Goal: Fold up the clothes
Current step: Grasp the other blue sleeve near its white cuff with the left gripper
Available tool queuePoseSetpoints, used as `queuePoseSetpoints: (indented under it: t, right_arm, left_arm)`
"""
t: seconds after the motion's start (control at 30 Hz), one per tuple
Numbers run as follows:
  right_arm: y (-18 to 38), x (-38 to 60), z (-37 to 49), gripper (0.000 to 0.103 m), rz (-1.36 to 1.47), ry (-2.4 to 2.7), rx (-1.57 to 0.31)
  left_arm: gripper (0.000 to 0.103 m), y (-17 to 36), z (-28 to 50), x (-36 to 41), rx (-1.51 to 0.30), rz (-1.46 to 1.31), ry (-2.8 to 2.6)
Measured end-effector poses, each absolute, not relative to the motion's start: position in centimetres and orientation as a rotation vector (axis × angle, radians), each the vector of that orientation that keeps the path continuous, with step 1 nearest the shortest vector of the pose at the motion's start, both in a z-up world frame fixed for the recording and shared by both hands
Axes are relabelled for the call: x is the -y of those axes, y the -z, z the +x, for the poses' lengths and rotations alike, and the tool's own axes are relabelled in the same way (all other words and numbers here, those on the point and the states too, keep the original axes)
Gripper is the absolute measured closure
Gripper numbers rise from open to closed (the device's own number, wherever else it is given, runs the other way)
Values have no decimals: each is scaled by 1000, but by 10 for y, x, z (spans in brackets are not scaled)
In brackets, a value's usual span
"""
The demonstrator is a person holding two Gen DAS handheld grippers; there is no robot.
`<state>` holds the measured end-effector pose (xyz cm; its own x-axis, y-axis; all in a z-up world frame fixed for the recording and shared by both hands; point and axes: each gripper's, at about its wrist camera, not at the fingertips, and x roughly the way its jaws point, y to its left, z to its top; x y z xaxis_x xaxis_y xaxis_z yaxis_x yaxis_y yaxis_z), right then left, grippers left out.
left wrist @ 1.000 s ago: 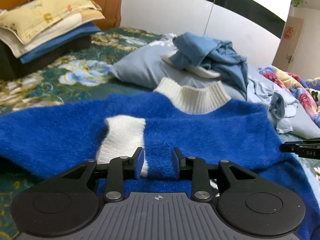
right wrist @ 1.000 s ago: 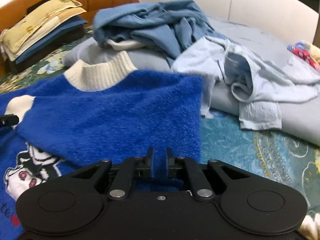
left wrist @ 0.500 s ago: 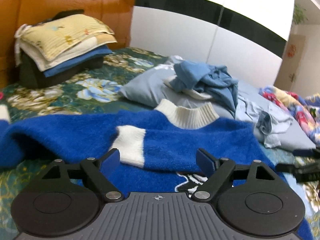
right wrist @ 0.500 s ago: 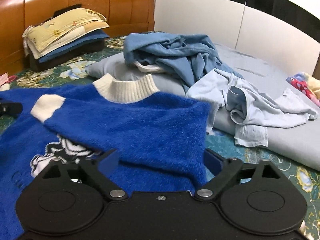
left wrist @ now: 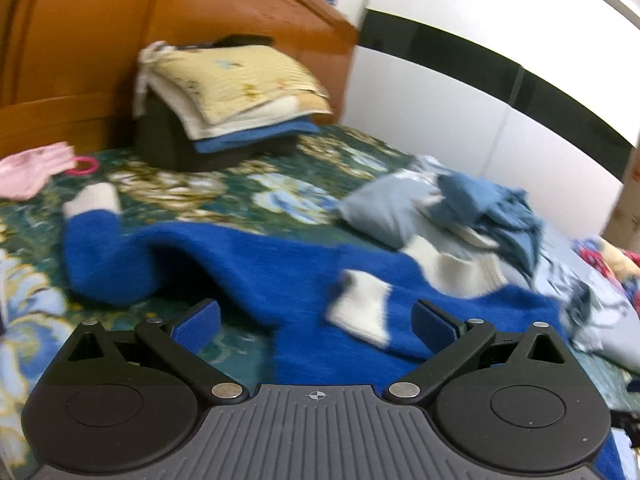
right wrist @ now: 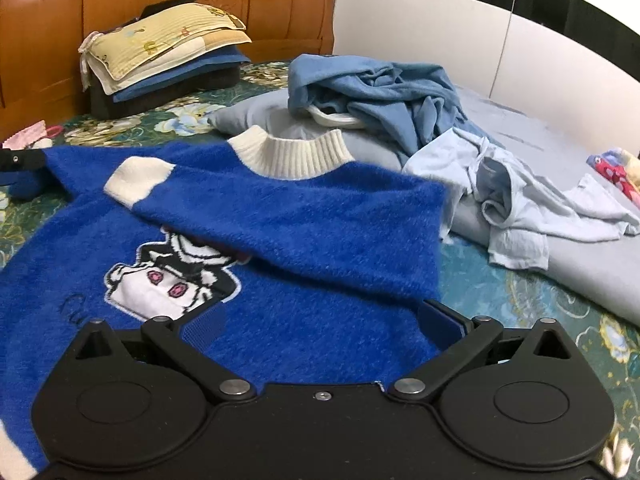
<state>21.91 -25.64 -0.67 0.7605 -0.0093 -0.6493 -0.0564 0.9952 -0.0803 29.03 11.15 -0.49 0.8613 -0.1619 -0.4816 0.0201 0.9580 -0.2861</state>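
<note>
A fuzzy blue sweater [right wrist: 304, 216] with a white ribbed collar [right wrist: 292, 152] and a cartoon figure lies front up on the floral bedspread [right wrist: 520, 292]. One sleeve is folded across its chest, and that white cuff [right wrist: 138, 178] points left. In the left wrist view, which is blurred, the other sleeve [left wrist: 100, 252] stretches left with its cuff [left wrist: 94, 200] on the bed. My left gripper [left wrist: 316, 320] hovers over the sweater's left side with its jaws opening and nothing pressed between them. My right gripper [right wrist: 322, 324] is open above the sweater's lower right, holding nothing.
A stack of folded bedding [right wrist: 160, 60] sits against the wooden headboard [right wrist: 200, 0]. Crumpled blue clothes [right wrist: 380, 92] lie on a grey pillow, with a pale blue garment [right wrist: 520, 196] to their right. A pink item [left wrist: 32, 168] lies at the far left.
Both grippers went from nearly shut on the blue sweater to wide open and let it go. Both drew back and rose a little. The left view swung to the left.
</note>
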Motion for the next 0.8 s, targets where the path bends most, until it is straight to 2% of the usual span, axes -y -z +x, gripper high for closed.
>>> queuePoseSetpoints:
  t: [0.23, 0.63, 0.73, 0.8]
  right_arm:
    - [19, 248, 215, 1, -119, -32, -746]
    - [36, 231, 217, 1, -166, -79, -812]
    - [36, 225, 214, 1, -205, -101, -813]
    - [36, 222, 214, 1, -236, -101, -809]
  left_arm:
    - [1, 23, 295, -165, -516, -527, -141]
    - [2, 32, 314, -207, -445, -742, -320]
    - [4, 36, 324, -213, -468, -762, -326]
    - [9, 42, 332, -217, -488, -774, -330]
